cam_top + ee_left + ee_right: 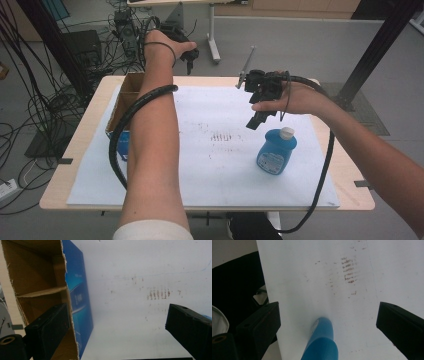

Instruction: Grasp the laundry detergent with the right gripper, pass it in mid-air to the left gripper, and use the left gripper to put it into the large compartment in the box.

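With its jaws spread wide and empty, the right gripper (pixel 260 117) is held just above the blue bottle (pixel 276 150) lying on the white sheet (pixel 210 180), which would best be straddled squarely across its body before closing.

The high view is looking forward and down over the whole table (pixel 75 145). The left gripper view is facing down, close over the box (pixel 37 290) at its 9 o'clock. The right gripper view is hovering close over the bottle (pixel 320 342) (6 o'clock). All three are sharing the stained sheet (pixel 220 150).
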